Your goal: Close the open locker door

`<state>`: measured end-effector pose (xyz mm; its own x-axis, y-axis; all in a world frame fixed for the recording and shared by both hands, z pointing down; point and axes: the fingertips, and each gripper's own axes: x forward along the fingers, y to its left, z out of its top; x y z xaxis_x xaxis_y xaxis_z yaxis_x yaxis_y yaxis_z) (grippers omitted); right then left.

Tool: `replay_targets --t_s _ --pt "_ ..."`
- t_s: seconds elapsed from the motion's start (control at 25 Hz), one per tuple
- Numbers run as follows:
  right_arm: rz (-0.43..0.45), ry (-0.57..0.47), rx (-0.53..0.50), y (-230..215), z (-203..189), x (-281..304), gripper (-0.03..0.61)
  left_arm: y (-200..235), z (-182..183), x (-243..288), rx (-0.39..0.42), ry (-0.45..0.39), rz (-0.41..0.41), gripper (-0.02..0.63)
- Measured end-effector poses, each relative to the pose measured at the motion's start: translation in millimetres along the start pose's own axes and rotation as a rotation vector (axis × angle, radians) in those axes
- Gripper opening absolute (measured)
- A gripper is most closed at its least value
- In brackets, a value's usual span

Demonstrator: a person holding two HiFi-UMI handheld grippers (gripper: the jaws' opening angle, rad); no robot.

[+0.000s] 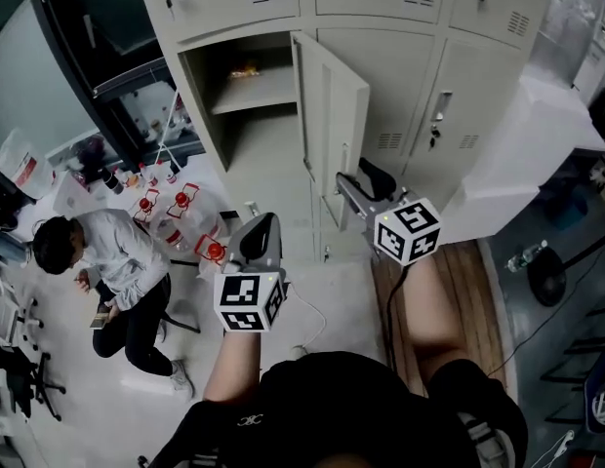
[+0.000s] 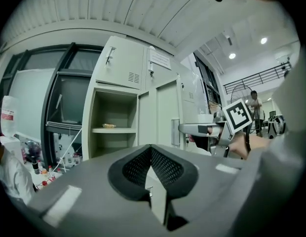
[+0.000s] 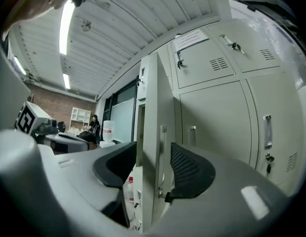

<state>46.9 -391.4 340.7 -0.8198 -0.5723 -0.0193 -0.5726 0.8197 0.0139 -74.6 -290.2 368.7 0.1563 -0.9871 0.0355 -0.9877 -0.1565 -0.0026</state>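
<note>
Between right fingers: locker door, perhaps untouched

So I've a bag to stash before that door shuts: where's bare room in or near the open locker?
The shelf is bare right of the small yellowish item, up to the door. The space under the shelf looks bare too. The floor left of the locker is crowded: red-capped jugs and a crouching person.
</note>
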Motion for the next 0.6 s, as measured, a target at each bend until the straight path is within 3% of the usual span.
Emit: replay_targets --t_s 0.6 --pt "0.190 0.034 -0.005 28.7 -4.3 25.0 0.158 7.9 -7.5 -22.9 -0.006 0.019 0.119 0.000"
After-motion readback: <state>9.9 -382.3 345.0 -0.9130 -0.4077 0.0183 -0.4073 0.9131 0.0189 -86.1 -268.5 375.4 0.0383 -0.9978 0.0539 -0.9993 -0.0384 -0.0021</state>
